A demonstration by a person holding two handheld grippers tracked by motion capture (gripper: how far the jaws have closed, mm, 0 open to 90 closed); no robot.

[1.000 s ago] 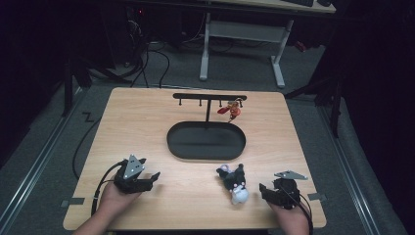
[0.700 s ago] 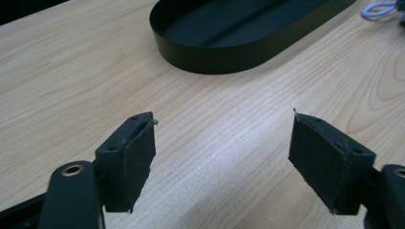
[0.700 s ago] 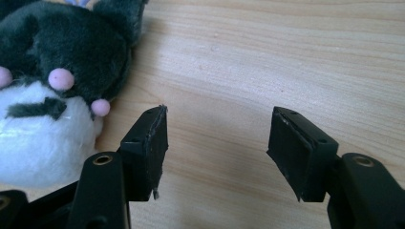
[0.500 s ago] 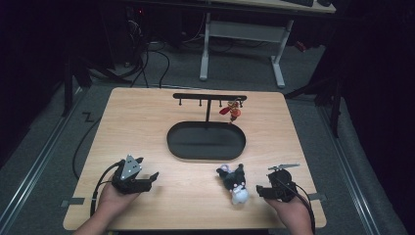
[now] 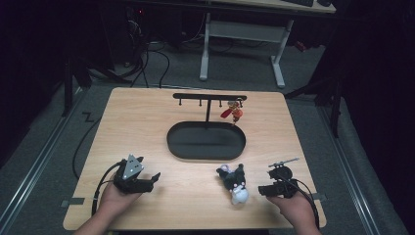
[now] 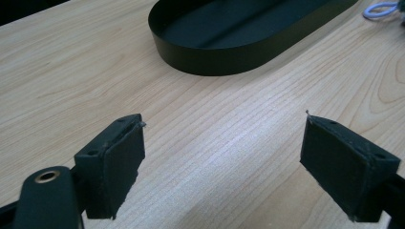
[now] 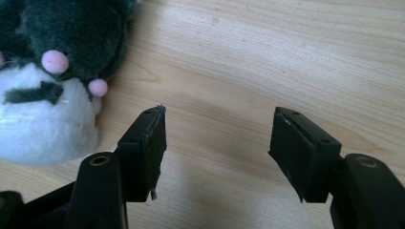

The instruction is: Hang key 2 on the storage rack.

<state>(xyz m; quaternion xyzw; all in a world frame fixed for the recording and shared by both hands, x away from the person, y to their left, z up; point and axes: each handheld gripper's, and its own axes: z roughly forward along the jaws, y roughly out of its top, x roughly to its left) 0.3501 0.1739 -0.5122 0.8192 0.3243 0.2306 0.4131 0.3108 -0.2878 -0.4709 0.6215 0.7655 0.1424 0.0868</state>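
**Black-and-white plush toy lies free beside right gripper**

Black-and-white plush toy [image 5: 233,183] lies on the pale wooden table [image 5: 147,127], in front of the black oval metal tray [image 5: 205,141]. Right gripper [image 5: 263,190] sits just beside the toy, apart from it; jaws have just been opening, nothing between them. Left gripper [image 5: 152,179] rests well apart on the table's left; jaws wide, just opened further, empty.

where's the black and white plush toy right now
In the high view the plush toy lies on the table near its front edge, just left of the right gripper and below the black oval tray.
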